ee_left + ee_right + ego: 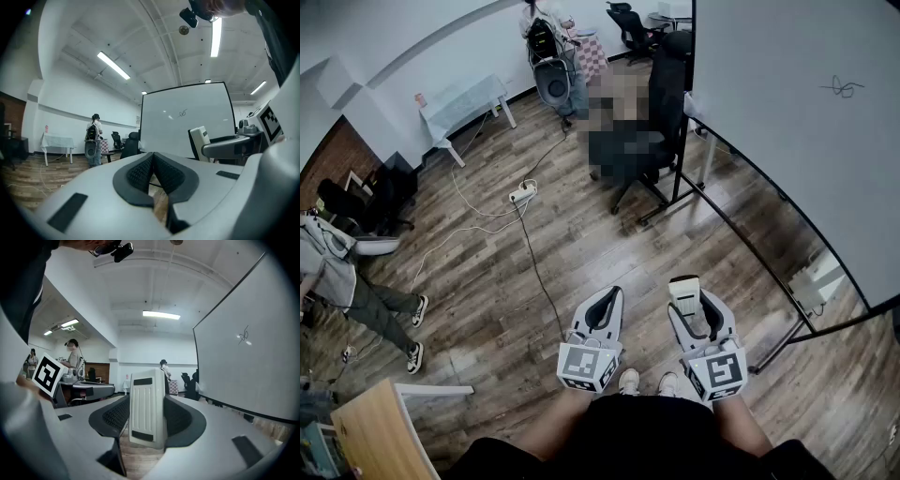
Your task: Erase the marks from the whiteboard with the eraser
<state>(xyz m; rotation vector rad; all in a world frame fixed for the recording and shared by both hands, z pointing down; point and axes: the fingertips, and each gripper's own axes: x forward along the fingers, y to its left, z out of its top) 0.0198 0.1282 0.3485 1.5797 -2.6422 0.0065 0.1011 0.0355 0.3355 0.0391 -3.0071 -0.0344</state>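
Note:
The large whiteboard stands on the right, with one small dark scribble high on it. In the left gripper view the whiteboard is ahead, and so is the scribble. In the right gripper view the scribble is up to the right. My right gripper is shut on a white eraser, which stands upright between the jaws as a ribbed block. My left gripper is shut, its pads pressed together on nothing. Both grippers hover low in front of me, well short of the board.
The board's black stand legs run across the wooden floor to the right. A black office chair stands ahead. A power strip with cables lies on the floor. A seated person is at left, and a desk corner is at lower left.

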